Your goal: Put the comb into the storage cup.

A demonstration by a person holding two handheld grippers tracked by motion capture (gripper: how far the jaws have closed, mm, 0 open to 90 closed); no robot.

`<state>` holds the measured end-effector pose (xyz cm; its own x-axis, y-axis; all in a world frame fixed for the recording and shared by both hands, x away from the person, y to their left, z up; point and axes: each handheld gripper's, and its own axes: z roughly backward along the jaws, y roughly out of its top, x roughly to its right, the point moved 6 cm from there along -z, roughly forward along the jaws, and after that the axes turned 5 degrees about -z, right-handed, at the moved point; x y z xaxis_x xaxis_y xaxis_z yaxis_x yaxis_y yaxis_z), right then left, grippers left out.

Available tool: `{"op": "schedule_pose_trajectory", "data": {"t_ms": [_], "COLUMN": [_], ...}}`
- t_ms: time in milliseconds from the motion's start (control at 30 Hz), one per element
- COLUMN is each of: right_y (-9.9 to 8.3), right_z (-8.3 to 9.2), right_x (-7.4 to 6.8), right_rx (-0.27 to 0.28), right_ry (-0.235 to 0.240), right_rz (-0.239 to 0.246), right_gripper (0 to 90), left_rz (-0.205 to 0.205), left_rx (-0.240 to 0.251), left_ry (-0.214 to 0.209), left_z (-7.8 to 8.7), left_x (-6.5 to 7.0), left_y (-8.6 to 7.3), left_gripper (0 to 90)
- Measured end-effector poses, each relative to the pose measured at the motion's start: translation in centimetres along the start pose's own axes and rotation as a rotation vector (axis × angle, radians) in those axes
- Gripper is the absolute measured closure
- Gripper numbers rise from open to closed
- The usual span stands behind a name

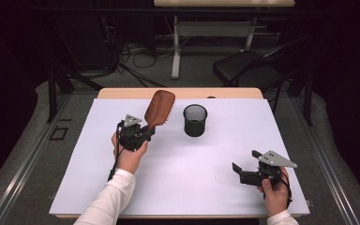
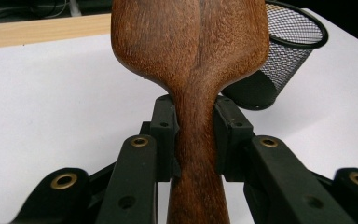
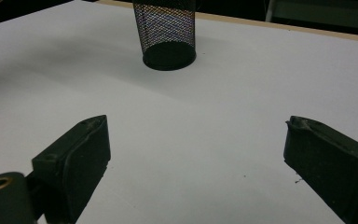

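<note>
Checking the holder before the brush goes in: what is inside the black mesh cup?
The mesh cup looks empty: the high view shows a dark interior with nothing sticking out. Its bottom is too dark to see. The wooden hairbrush is outside, clamped in the left claw.

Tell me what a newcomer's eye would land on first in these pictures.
First comes the wooden hairbrush, lifted off the white table left of centre, its handle clamped in the left claw. Just to its right stands a black mesh cup, upright near the table's far middle. At the near right corner, the right claw is held with its jaws wide apart and nothing between them.
</note>
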<state>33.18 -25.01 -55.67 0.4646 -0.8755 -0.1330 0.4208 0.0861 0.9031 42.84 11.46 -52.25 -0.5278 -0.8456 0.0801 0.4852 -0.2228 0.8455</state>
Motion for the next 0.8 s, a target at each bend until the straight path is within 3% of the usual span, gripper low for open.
{"op": "schedule_pose_trajectory", "data": {"t_ms": [800], "right_y": [-0.1], "right_z": [-0.1], "right_x": [0.0], "right_rx": [-0.005], "right_ry": [-0.004], "right_rz": [0.001], "right_gripper": [6.7], "left_rz": [-0.04], "left_rx": [0.096], "left_ry": [-0.073], "left_z": [2.8], "left_x": [2.2], "left_y": [0.7], "left_gripper": [72.3]}}
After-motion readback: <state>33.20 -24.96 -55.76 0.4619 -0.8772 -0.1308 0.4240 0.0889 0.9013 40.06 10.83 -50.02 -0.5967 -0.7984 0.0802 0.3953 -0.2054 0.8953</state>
